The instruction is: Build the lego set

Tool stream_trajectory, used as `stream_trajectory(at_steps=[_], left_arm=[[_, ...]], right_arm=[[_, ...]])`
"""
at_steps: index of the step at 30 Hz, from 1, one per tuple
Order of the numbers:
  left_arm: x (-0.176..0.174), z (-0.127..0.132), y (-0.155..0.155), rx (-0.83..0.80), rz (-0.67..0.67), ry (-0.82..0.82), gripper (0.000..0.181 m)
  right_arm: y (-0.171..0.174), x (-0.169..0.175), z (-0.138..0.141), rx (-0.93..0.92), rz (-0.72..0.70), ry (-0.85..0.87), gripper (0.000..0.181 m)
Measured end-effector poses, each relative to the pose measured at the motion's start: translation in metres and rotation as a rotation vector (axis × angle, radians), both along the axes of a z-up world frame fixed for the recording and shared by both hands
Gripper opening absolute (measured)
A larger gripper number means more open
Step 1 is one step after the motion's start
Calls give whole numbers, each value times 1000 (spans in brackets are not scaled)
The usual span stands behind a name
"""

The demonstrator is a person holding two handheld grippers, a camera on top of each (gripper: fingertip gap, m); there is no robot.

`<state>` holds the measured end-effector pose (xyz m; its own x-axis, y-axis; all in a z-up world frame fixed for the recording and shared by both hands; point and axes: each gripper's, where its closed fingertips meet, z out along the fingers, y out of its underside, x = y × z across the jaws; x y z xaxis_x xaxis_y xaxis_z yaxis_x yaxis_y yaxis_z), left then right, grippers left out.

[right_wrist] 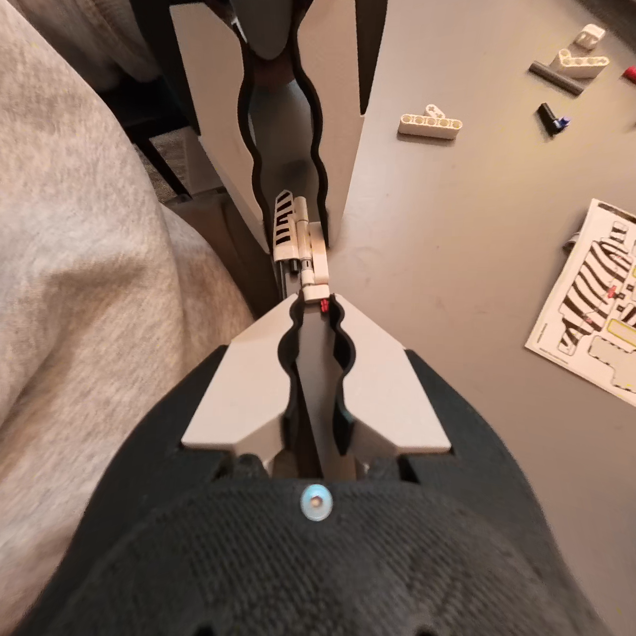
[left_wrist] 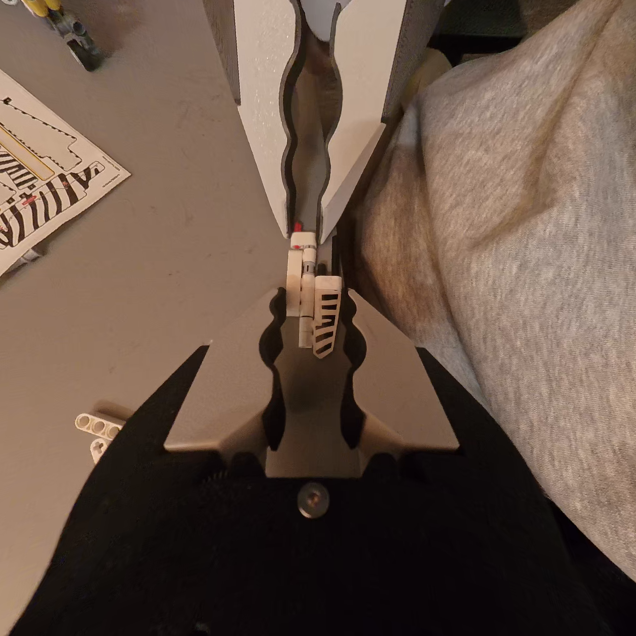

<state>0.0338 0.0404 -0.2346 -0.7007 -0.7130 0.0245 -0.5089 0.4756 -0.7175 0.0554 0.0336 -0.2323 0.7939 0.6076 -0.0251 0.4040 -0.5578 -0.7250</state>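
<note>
A small white lego assembly [left_wrist: 306, 296] with a zebra-striped panel [left_wrist: 327, 320] is held in the air between both grippers, just above the grey table's near edge. My left gripper [left_wrist: 313, 296] is shut on its striped end. My right gripper [right_wrist: 315, 304] is shut on the small white connector [right_wrist: 315, 292] at its other end, with a red pin [right_wrist: 324, 305] beside it. The grippers face each other, tip to tip. The right gripper also shows in the left wrist view [left_wrist: 304, 234], and the left gripper in the right wrist view [right_wrist: 299, 247].
A zebra-patterned sticker sheet [left_wrist: 51, 192] [right_wrist: 592, 309] lies on the grey table [left_wrist: 172, 292]. Loose white beams [right_wrist: 430, 125] [left_wrist: 99, 426], a dark axle [right_wrist: 554, 77], a black pin [right_wrist: 549, 118] and a yellow and grey part [left_wrist: 75, 38] lie around. A person's grey sweater [left_wrist: 516, 241] is beside the grippers. Less than 4 cm separates the two grippers' tips. Both grippers' tips are roughly 20 cm from the dark axle [right_wrist: 554, 77].
</note>
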Motion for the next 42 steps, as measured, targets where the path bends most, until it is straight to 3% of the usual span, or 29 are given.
stream_trajectory(at_steps=[19,20,23,25,31,35,38,42], left_arm=[[2,0,1,4,11,-7,31],[2,0,2,7,15,-11,33],[-2,-1,0,0,27,11,68],[-4,1,4,-7,58,11,72],[-16,18,20,-97,125,-47,38],[-18,4,21,-50,153,5,39],[-16,-1,20,1,154,0,20],[-16,0,19,-13,157,9,20]], right_arm=[[4,1,-1,-54,-10,-20,13],[5,1,-1,-51,-10,-17,13],[7,0,-1,-35,-12,-12,13],[7,2,-1,-29,-18,-13,13],[4,5,-1,-26,-30,-6,13],[5,2,0,-25,-31,7,13],[6,0,0,-28,-38,-2,13],[6,0,0,-26,-42,-10,13]])
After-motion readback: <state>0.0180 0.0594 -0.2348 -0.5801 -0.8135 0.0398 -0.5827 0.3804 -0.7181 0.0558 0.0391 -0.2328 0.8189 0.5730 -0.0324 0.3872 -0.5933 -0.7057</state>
